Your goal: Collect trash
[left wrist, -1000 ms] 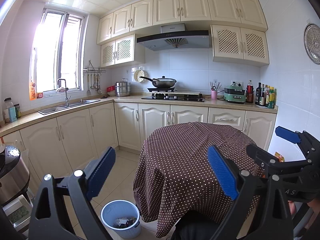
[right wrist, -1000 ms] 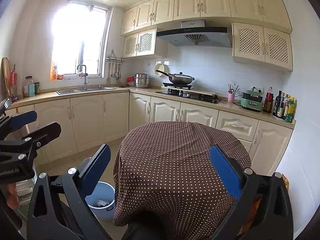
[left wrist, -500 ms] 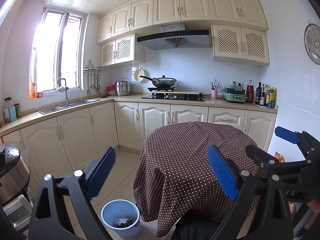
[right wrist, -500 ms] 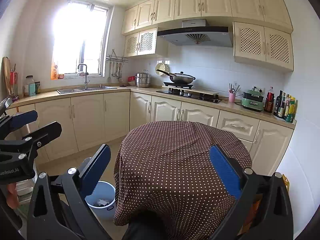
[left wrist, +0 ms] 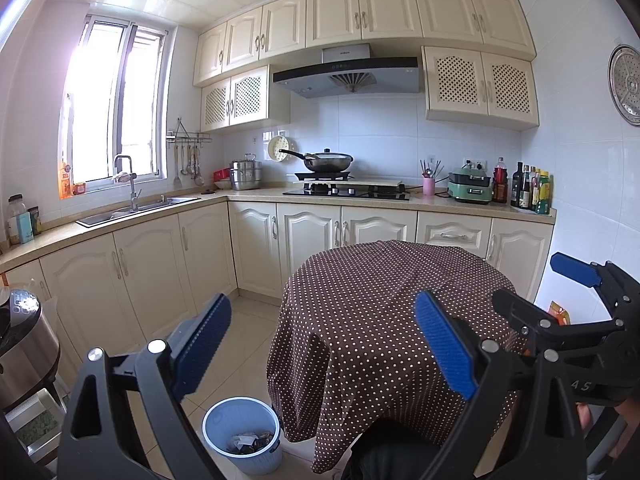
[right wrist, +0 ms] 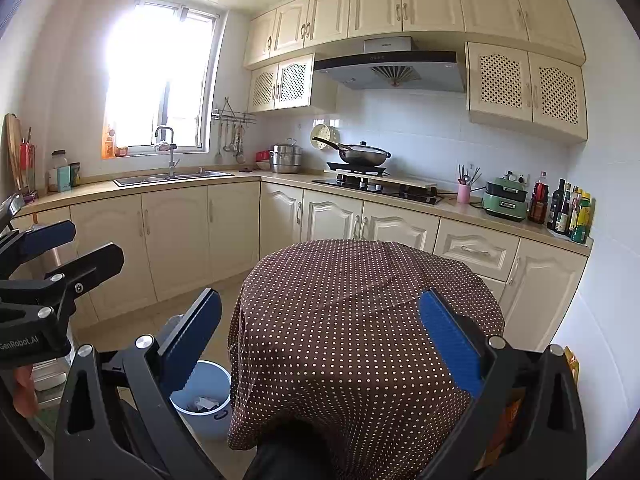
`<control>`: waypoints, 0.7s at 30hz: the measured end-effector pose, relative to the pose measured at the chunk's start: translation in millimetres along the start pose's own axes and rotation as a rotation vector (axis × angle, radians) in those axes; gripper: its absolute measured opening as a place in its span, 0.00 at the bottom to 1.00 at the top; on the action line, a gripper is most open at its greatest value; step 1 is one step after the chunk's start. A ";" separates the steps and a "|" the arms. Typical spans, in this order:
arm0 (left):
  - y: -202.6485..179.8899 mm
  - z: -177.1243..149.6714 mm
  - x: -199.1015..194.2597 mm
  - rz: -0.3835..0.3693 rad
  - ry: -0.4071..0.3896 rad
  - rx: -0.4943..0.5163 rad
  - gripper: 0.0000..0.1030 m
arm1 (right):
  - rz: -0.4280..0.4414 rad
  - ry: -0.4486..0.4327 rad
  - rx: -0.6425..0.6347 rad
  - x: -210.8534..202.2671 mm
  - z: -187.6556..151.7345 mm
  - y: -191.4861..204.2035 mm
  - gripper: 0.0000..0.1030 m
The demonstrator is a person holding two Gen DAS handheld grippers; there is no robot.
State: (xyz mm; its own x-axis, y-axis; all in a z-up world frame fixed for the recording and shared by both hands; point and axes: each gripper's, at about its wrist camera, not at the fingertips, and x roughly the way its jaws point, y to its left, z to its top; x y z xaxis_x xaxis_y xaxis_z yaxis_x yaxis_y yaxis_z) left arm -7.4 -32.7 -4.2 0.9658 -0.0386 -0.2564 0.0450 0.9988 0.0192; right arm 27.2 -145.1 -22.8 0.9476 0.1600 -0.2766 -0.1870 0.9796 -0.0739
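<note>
A light blue trash bin [left wrist: 242, 434] stands on the floor left of the round table [left wrist: 384, 320], with crumpled trash inside; it also shows in the right wrist view [right wrist: 204, 400]. The table has a brown dotted cloth and no trash shows on it. My left gripper [left wrist: 322, 344] is open and empty, held above the bin and the table's near edge. My right gripper [right wrist: 320, 340] is open and empty over the table [right wrist: 360, 320]. The right gripper shows at the right of the left view [left wrist: 576, 296], the left gripper at the left of the right view [right wrist: 52, 272].
Cream cabinets and a counter [left wrist: 440, 200] run along the back and left walls, with a sink [left wrist: 136, 208], a stove with a wok [left wrist: 328, 162] and bottles [left wrist: 532, 192]. A steel cooker [left wrist: 20, 344] stands at far left. An orange packet [left wrist: 558, 314] lies by the right wall.
Nearly nothing: both views have shifted very slightly. Both grippers stay open and empty.
</note>
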 end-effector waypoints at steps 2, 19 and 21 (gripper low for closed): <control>-0.7 -1.6 -0.1 0.001 0.003 0.000 0.89 | 0.000 0.001 0.001 -0.3 -1.2 0.3 0.93; 0.7 -6.1 -1.0 0.003 0.011 0.000 0.89 | -0.002 0.009 0.008 -1.7 -5.9 -0.7 0.93; 0.3 -5.1 0.2 0.003 0.011 0.000 0.89 | -0.002 0.010 0.009 -1.8 -6.0 -0.7 0.93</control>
State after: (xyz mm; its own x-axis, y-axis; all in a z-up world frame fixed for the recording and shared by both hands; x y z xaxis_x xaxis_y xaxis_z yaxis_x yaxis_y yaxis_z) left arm -8.5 -32.3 -9.2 0.9630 -0.0356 -0.2673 0.0425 0.9989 0.0199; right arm 24.0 -146.8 -28.0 0.9452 0.1568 -0.2864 -0.1828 0.9809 -0.0662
